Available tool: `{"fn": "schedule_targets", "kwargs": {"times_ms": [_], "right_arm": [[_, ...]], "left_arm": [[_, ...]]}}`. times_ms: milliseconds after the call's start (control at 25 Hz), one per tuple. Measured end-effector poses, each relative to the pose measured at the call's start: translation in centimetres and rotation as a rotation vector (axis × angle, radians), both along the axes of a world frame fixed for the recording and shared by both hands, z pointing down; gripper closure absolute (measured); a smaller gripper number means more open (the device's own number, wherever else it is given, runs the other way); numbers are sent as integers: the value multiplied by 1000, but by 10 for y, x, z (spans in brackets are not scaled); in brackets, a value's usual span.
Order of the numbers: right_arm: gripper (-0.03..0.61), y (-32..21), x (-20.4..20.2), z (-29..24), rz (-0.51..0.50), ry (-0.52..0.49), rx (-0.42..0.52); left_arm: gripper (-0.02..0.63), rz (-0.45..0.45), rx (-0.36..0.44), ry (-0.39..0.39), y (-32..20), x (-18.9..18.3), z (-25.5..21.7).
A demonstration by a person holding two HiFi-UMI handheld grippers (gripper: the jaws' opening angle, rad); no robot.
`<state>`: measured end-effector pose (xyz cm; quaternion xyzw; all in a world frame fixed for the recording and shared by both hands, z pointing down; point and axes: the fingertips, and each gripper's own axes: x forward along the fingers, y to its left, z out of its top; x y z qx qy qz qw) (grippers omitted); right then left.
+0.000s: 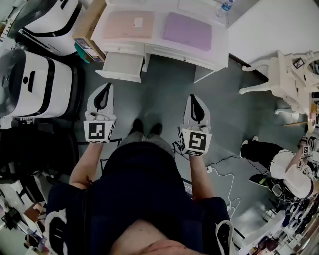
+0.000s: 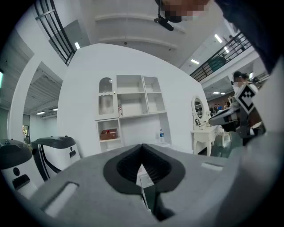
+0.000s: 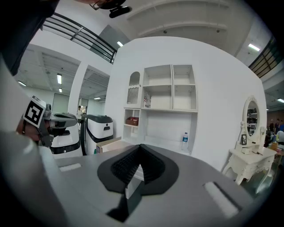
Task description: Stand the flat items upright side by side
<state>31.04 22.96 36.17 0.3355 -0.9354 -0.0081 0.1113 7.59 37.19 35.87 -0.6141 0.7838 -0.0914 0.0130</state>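
Note:
Two flat items lie flat on the white desk (image 1: 167,50) ahead of me: a pink one (image 1: 128,25) on the left and a purple one (image 1: 188,31) on the right. My left gripper (image 1: 105,86) hangs over the grey floor in front of the desk's open drawer (image 1: 121,67), well short of both items. Its jaws are shut with nothing between them (image 2: 142,146). My right gripper (image 1: 193,97) is level with it on the right, below the desk's front edge, also shut and empty (image 3: 140,146).
A water bottle (image 1: 225,7) stands at the desk's back right, and a cardboard box (image 1: 88,22) is at its left end. White machines (image 1: 30,84) stand to the left. A white dressing table (image 1: 284,74) and another person (image 1: 289,174) are to the right. Cables (image 1: 225,175) lie on the floor.

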Motion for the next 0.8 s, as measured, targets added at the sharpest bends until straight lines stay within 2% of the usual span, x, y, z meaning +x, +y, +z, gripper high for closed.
{"fn": "schedule_targets", "kwargs": {"times_ms": [800], "right_arm": [[580,-6,-4,-2,-3,12,17]], "left_arm": [[612,-2,-7,-2,-6,-1,2]]}}
